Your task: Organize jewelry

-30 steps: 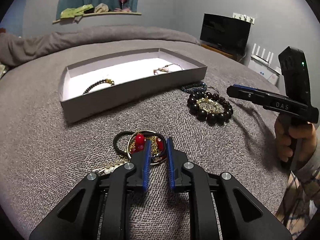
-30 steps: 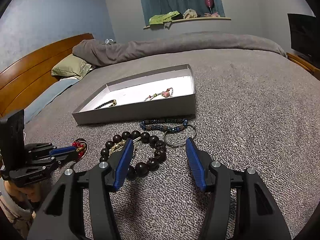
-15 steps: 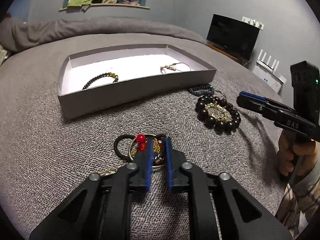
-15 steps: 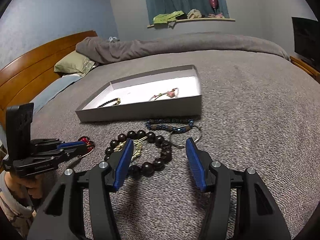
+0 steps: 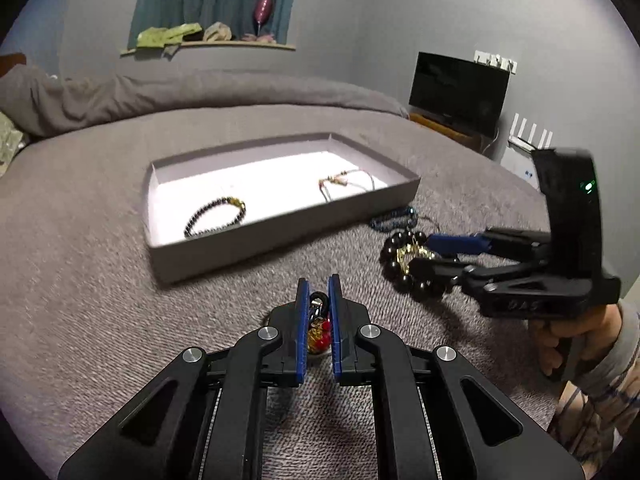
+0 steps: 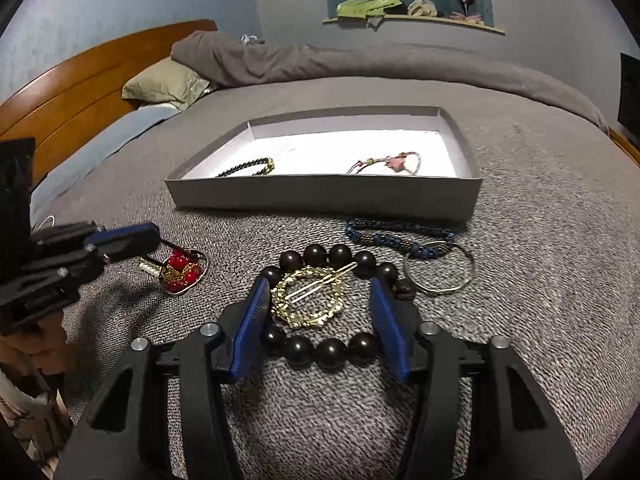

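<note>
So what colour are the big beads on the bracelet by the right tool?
Dark brown, nearly black big beads; clearest in the right wrist view.

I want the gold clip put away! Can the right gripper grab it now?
Probably yes. The right gripper is open, its fingers either side of the gold clip. Nothing covers it, but the dark bead bracelet rings it and might get pinched too.

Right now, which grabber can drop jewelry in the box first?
Probably the left gripper: it is already shut on the red bead bracelet, so it only has to carry it to the gray box. The right gripper is open around the dark bead bracelet, not gripping yet.
</note>
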Available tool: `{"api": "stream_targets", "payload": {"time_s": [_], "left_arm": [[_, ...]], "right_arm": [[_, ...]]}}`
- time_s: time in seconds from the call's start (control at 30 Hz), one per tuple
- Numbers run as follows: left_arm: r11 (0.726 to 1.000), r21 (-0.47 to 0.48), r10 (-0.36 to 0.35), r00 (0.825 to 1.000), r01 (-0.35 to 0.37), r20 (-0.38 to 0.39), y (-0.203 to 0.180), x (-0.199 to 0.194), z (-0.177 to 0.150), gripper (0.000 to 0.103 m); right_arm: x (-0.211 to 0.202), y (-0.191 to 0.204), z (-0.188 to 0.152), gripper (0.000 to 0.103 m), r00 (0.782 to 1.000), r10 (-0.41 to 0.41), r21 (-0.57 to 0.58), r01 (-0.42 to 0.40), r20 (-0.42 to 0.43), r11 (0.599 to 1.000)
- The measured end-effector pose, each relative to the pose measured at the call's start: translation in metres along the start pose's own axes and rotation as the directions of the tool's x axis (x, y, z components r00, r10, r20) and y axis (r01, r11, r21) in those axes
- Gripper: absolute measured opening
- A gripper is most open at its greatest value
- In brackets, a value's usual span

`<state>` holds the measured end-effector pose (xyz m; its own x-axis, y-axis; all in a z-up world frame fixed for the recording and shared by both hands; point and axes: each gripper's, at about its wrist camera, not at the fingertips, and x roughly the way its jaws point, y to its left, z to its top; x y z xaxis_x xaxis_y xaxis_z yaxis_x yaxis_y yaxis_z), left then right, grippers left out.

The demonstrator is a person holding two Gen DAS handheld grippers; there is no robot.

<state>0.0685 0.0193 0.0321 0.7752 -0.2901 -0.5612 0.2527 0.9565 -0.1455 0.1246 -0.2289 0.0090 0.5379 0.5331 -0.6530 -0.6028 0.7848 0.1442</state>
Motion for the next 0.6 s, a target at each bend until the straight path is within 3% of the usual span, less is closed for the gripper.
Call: {"api": "stream_targets", "payload": {"time_s": [0.27,0.6], "left_arm": [[1.000,-0.006,0.021,0.999,-0.021,0.034,0.009,-0.013,0.006,0.010],[1.000,-0.011,0.021,0.998,-0.020,0.064,0.014,-0.026,0.012,0.010]], "right_arm": [[-0.001,0.002,-0.002,0.037,1.000,0.013,-0.004,-0.013,0.011,1.000],[-0.032,-0.007,0.010,0.037,0.995,0.008,0.033,-0.011,0.104,0.999]]}}
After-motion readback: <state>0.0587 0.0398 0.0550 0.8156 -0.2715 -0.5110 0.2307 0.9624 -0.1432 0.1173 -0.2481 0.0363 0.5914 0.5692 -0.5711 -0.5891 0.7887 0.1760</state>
